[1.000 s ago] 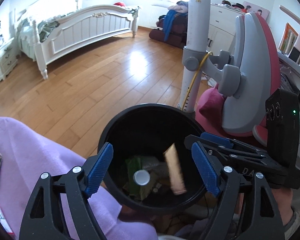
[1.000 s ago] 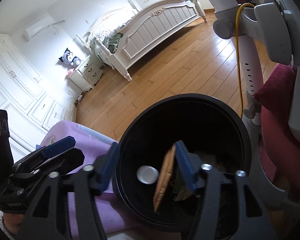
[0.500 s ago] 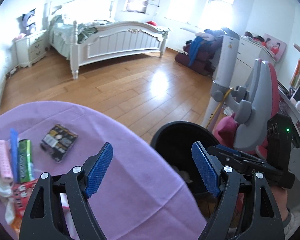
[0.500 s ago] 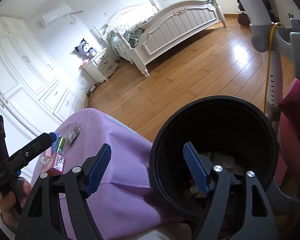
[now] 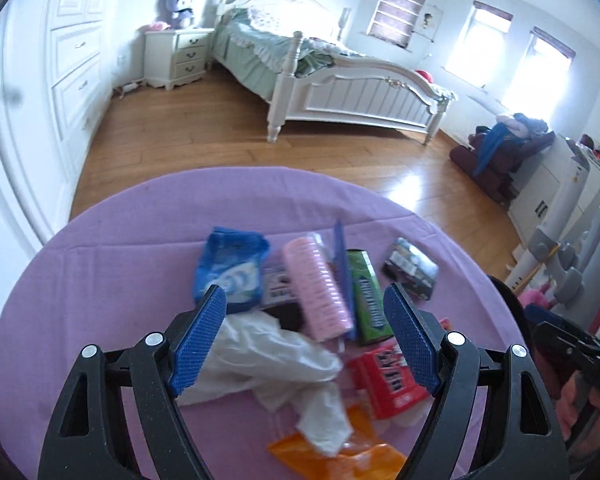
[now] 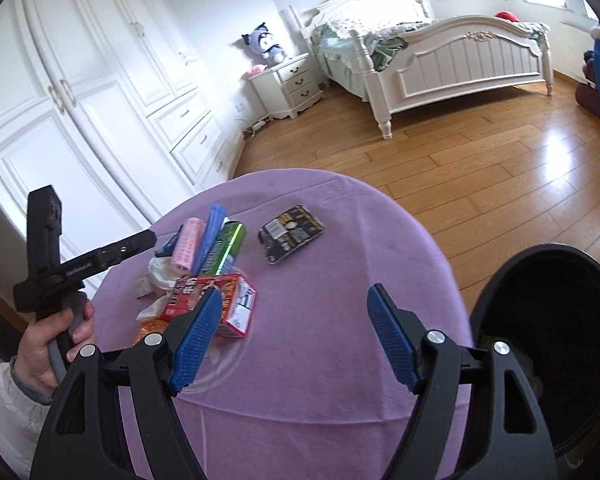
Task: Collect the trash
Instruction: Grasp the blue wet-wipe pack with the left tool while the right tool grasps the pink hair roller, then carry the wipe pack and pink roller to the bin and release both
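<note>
two grippers, both mine, hang over a round table (image 6: 320, 360) draped in purple cloth. the trash sits in a heap toward the table's left side as my right camera sees it, with bare cloth running from the heap to the right rim, where the black bin (image 6: 556, 344) stands just beside the edge, mouth open. a dark packet (image 6: 291, 233) lies alone, apart from the heap, nearer the far rim. beyond the table there is wood floor, a white bed (image 5: 340, 88), a nightstand (image 5: 178, 56) and white wardrobes along the wall. my left gripper (image 5: 306, 344) has its blue pads spread wide and grips nothing; below it lie a white wad (image 5: 268, 360), a pink roll (image 5: 318, 292), a green pack (image 5: 368, 298), a blue bag (image 5: 230, 268), a red box (image 5: 388, 380) and an orange wrapper (image 5: 340, 456), all crowded and overlapping. my right gripper (image 6: 294, 338) is likewise wide apart and bare, over bare cloth between heap and bin, its left pad over the red box in that view.
</note>
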The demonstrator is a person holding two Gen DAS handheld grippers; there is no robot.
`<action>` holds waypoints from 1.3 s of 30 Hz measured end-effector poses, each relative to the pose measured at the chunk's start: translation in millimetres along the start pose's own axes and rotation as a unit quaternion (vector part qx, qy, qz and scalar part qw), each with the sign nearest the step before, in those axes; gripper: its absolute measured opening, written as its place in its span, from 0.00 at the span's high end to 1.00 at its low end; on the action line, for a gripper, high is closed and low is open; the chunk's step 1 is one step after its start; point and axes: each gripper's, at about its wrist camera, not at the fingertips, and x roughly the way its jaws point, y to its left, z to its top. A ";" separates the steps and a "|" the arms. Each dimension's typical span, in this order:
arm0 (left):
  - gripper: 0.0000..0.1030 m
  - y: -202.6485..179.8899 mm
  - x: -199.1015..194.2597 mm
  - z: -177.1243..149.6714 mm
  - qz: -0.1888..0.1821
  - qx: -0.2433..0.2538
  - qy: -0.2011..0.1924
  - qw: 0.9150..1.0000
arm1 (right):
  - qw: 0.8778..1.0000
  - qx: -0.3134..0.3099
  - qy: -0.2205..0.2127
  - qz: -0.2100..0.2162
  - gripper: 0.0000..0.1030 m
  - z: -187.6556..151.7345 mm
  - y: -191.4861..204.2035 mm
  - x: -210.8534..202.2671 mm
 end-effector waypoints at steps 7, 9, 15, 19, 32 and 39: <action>0.25 43.8 33.6 13.3 0.011 -0.008 0.038 0.999 | 0.997 -0.065 0.036 0.031 0.43 21.8 61.3 40.0; 0.32 51.8 44.1 17.6 0.002 -0.012 0.049 0.999 | 0.995 -0.084 0.045 0.030 0.46 27.0 75.4 52.0; 0.54 62.2 50.6 19.0 -0.019 -0.011 0.034 0.999 | 0.988 -0.134 0.077 0.026 0.50 43.4 112.3 93.5; 0.56 67.6 47.5 14.9 -0.034 -0.012 0.024 0.999 | 0.982 -0.156 0.109 0.004 0.51 46.6 130.1 126.3; 0.56 70.1 -6.8 -4.7 -0.033 -0.027 -0.024 0.999 | 0.982 -0.144 0.124 -0.011 0.72 42.3 125.5 139.1; 0.56 23.3 -34.4 -7.8 -0.043 0.007 -0.044 0.998 | 0.994 -0.100 0.023 0.024 0.72 51.2 103.0 67.0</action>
